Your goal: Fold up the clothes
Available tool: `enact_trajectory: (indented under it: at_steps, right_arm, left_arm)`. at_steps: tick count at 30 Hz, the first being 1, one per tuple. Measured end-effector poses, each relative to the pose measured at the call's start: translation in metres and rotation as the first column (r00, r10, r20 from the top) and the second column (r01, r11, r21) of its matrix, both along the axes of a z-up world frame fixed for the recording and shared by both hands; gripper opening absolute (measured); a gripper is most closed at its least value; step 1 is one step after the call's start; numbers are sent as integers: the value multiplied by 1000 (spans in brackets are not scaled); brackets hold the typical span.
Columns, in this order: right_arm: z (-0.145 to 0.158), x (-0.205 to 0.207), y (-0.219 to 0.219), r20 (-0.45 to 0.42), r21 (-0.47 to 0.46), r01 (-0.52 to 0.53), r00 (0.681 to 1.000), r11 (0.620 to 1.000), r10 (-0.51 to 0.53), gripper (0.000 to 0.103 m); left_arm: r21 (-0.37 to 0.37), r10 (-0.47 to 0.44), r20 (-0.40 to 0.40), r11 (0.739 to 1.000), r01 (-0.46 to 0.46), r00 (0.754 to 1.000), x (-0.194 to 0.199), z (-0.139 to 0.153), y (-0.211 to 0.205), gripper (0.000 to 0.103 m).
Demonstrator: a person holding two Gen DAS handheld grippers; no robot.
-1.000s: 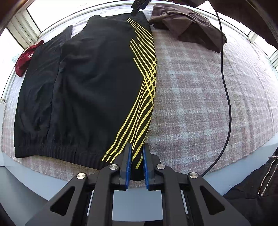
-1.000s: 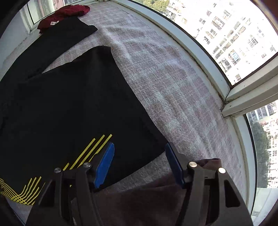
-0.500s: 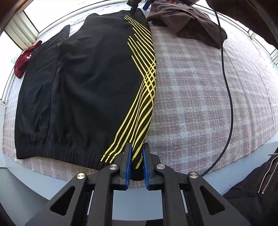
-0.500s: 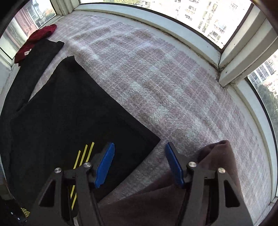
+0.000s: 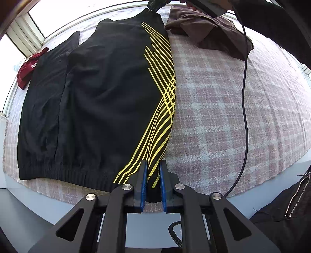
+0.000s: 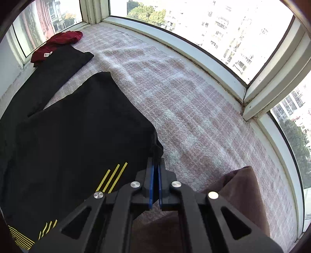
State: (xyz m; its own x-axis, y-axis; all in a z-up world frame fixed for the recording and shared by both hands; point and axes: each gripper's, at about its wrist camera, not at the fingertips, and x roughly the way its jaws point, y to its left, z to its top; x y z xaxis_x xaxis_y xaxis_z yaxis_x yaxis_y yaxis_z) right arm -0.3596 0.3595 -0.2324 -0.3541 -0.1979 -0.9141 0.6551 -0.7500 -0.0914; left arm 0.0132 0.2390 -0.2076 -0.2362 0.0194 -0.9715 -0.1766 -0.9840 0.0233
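Black shorts with yellow stripes (image 5: 107,97) lie flat on a pink plaid blanket (image 5: 233,116). At the near edge my left gripper (image 5: 152,165) is shut on the striped waistband corner. The far hem corner of the shorts (image 6: 77,136) sits pinched between the blue pads of my right gripper (image 6: 156,161), and the cloth there is bunched and lifted a little. In the left wrist view the right gripper (image 5: 153,3) shows at the top edge, at that same far corner. The other black leg (image 5: 44,87) lies flat to the left.
A brown garment (image 5: 210,33) lies crumpled right of the shorts' far end, close under my right gripper (image 6: 233,194). A red garment (image 6: 58,42) sits in the far left corner. Window frames (image 6: 213,64) bound the blanket. A black cable (image 5: 245,97) crosses the right side.
My right gripper went from wide open above the far hem to shut on its corner, which now bunches up. The left gripper kept its grip on the waistband.
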Motion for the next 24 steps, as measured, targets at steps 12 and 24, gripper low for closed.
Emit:
enact_trajectory:
  at_steps: [12,24]
  right_arm:
    - [44,-12,-4,-19,-74,45,999,996,-47,3]
    - [119,-37,-70,34,-290,154,988,945,-151,3]
  left_arm:
    - [73,63,-85,996,-57,994,5,20,-28,11]
    - [192,181,-207,971,-142,961,12,55,-129,11]
